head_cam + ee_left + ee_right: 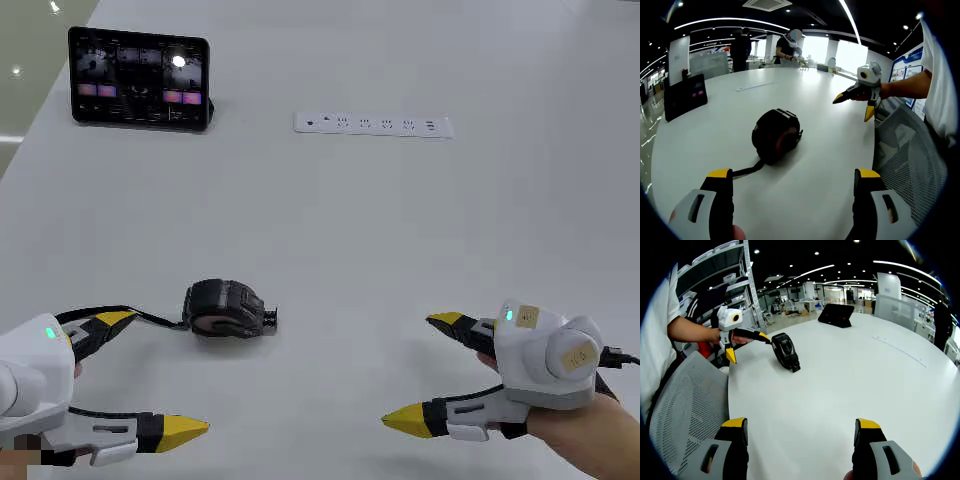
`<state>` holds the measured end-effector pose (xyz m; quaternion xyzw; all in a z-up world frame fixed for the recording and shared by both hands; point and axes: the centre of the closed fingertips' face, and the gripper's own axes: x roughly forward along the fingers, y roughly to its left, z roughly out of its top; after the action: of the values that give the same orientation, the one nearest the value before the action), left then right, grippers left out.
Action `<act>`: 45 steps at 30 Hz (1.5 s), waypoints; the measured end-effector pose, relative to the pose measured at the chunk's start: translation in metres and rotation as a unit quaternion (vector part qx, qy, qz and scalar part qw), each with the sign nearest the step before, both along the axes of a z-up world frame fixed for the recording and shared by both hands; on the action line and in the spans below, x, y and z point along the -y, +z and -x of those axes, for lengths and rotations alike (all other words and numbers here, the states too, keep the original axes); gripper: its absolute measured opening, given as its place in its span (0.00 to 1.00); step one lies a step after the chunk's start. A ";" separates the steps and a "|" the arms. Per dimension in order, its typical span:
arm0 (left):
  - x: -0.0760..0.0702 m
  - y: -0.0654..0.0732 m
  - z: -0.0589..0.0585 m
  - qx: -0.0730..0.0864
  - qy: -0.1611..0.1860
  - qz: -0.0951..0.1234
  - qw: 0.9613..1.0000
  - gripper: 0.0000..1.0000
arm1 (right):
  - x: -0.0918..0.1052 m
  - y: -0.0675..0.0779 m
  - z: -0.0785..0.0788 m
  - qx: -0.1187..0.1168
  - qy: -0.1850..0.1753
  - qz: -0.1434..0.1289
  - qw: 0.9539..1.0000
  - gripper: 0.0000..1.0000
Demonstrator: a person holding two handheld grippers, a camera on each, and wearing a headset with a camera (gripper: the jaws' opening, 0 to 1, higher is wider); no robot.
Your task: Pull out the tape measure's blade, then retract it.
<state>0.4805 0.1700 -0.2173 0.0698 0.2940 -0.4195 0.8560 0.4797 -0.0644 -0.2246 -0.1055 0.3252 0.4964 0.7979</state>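
Working on the broad white surface [400, 230], the step in hand looks like the approach: the blade is not yet drawn. The left tool [165, 372] and the right tool [412, 370] hover at the near edge, jaws spread wide and holding nothing. To do it well, I judge the left tool should close across the case and pin it. The right tool should come in from the right, pinch the hook and draw straight and level to the right so the blade does not kink. On the return, the blade is better eased back than let snap.

The tape measure [224, 309] sits near-left on the surface, just beyond the left tool and well apart from the right one. Its case is black and rounded, with a reddish-brown round face turned toward the near side. A thin dark strap [155, 318] trails left toward the left tool's far jaw; I cannot tell whether they touch. The small blade tip [269, 320] pokes out at the case's right end.
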 end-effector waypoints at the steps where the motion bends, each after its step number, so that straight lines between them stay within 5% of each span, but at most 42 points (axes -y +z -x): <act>1: 0.000 0.000 0.000 -0.001 -0.001 0.000 1.000 0.99 | 0.000 0.000 0.000 0.000 0.001 0.000 1.000 0.87; 24: -0.002 -0.003 -0.001 -0.008 -0.005 -0.009 1.000 0.98 | -0.002 -0.001 -0.005 0.007 0.000 0.000 1.000 0.87; 45: -0.003 -0.006 -0.023 -0.009 -0.029 -0.031 0.999 0.96 | -0.015 0.000 -0.032 0.009 0.029 0.003 1.000 0.87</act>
<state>0.5034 0.1731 -0.2233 0.1010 0.3118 -0.4358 0.8383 0.5119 -0.0499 -0.2250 -0.1218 0.3162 0.5173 0.7858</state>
